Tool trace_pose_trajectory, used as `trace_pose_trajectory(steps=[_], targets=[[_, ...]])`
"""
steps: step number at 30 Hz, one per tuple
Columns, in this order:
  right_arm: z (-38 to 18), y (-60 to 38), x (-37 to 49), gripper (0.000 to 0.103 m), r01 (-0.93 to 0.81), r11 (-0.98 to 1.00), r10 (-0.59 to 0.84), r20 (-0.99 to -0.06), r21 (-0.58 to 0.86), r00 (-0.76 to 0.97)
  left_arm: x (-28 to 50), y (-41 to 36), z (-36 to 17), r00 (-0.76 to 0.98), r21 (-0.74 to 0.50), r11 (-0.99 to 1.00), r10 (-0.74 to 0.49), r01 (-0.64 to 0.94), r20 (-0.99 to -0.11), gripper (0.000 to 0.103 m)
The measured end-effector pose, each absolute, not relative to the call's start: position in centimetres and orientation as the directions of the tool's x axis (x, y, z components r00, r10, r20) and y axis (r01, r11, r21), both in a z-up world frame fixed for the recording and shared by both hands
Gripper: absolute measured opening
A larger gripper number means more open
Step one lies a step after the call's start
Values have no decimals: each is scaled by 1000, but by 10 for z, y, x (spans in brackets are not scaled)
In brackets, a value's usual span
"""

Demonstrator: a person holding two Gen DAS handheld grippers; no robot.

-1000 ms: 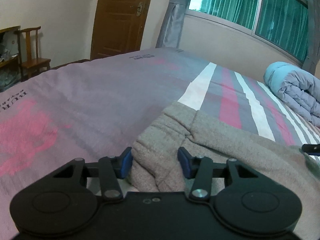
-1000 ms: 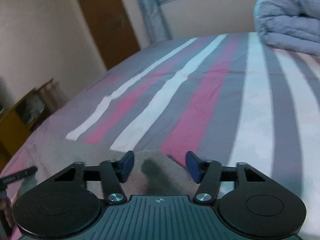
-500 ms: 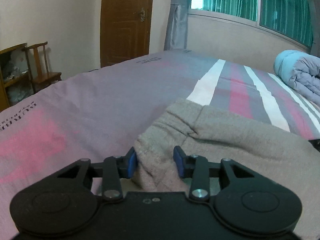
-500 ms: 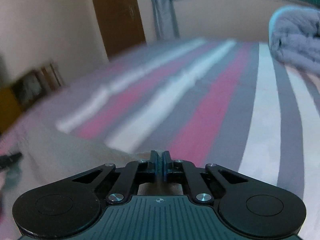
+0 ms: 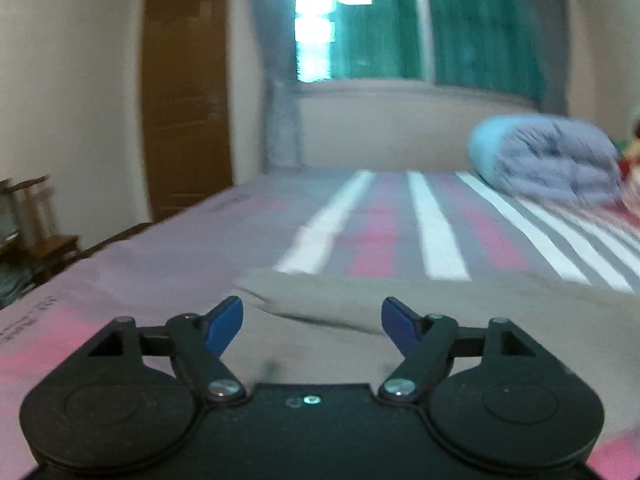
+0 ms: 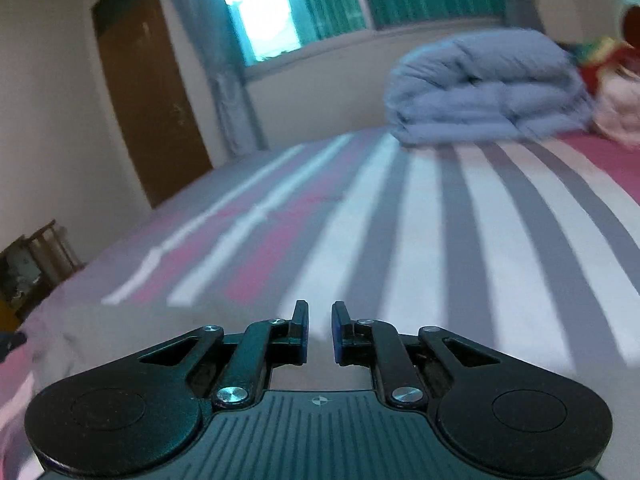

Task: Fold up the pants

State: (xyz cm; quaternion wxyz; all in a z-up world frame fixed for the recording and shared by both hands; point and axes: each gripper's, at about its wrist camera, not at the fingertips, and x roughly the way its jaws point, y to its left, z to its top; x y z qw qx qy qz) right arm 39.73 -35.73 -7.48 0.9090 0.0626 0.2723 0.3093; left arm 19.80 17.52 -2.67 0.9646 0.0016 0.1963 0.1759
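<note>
The grey-beige pants lie flat on the striped bed sheet, folded over with an edge running across the left wrist view. My left gripper is wide open and empty just above the near part of the pants. My right gripper stands a narrow gap open and holds nothing I can see; pale fabric of the pants shows below and left of its fingers.
A rolled blue-grey duvet lies at the far right of the bed; it also shows in the right wrist view. A brown door, a window with green curtains and a wooden chair stand beyond the bed.
My left gripper opened wide and let go of the pants' edge, which now lies flat. My right gripper, shut half a second ago, has opened a little. Both grippers tilted upward.
</note>
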Motion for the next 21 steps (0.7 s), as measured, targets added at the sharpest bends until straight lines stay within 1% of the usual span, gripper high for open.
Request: trace_pose_trajectory(steps=[1,2,3,4,5,6,7,8,9,10,11,12,13,14,15,16,17,18,19,20,21], targets=[[-81,-369,390,13,-511,815,576,-478,273,663,207,171,-38,840,98,941,334,-325,-427,71],[-89,-379,383,14,-493,833,547,-502,251,670,218,173,-53,793,111,942,326,-315,-515,71],[-99,-389,381,14,-472,852,514,-540,228,667,222,181,-68,750,93,945,306,-313,-586,70],[-113,-401,384,12,-435,882,447,-605,179,659,216,187,-71,771,40,948,280,-315,-572,69],[-124,-415,384,5,-409,900,408,-624,152,666,212,189,-67,778,24,945,283,-327,-561,67],[-125,-439,386,4,-378,905,412,-610,193,677,206,187,-62,786,32,941,300,-337,-540,65],[-121,-459,387,5,-329,919,390,-604,215,695,200,184,-57,795,42,936,319,-348,-516,68],[-111,-477,383,5,-271,938,347,-580,217,737,196,180,-54,805,39,934,326,-354,-495,70],[-101,-494,378,5,-226,951,306,-534,211,788,193,176,-52,817,27,938,315,-346,-483,75],[-93,-510,371,5,-215,952,296,-479,218,826,194,172,-53,821,20,943,300,-333,-485,82],[-89,-523,368,5,-212,952,292,-446,221,846,197,167,-57,813,25,946,291,-323,-504,85],[-90,-529,369,5,-199,959,272,-454,203,849,207,165,-63,792,27,948,281,-317,-542,86],[-98,-534,377,6,-169,973,225,-508,155,832,210,162,-69,777,24,945,283,-327,-562,87],[-112,-541,388,5,-120,986,166,-587,116,792,208,162,-71,786,25,942,292,-334,-546,89],[-120,-555,395,6,-113,978,200,-617,178,761,206,163,-73,791,19,939,299,-343,-533,92],[-114,-570,393,6,-102,956,252,-595,275,763,205,167,-74,793,-2,936,297,-352,-532,96],[-101,-583,384,12,-66,944,247,-561,323,790,204,171,-75,792,-23,932,296,-363,-534,97],[-88,-596,371,21,-47,929,238,-495,367,836,203,176,-76,793,-48,929,286,-367,-539,97],[-78,-613,355,54,-41,902,242,-426,429,871,202,181,-77,796,-85,926,267,-368,-544,98],[-73,-631,342,72,-25,866,246,-383,499,890,202,184,-79,799,-111,923,253,-368,-546,98],[-73,-646,330,81,2,835,234,-358,550,904,202,187,-80,799,-123,921,247,-369,-548,98]])
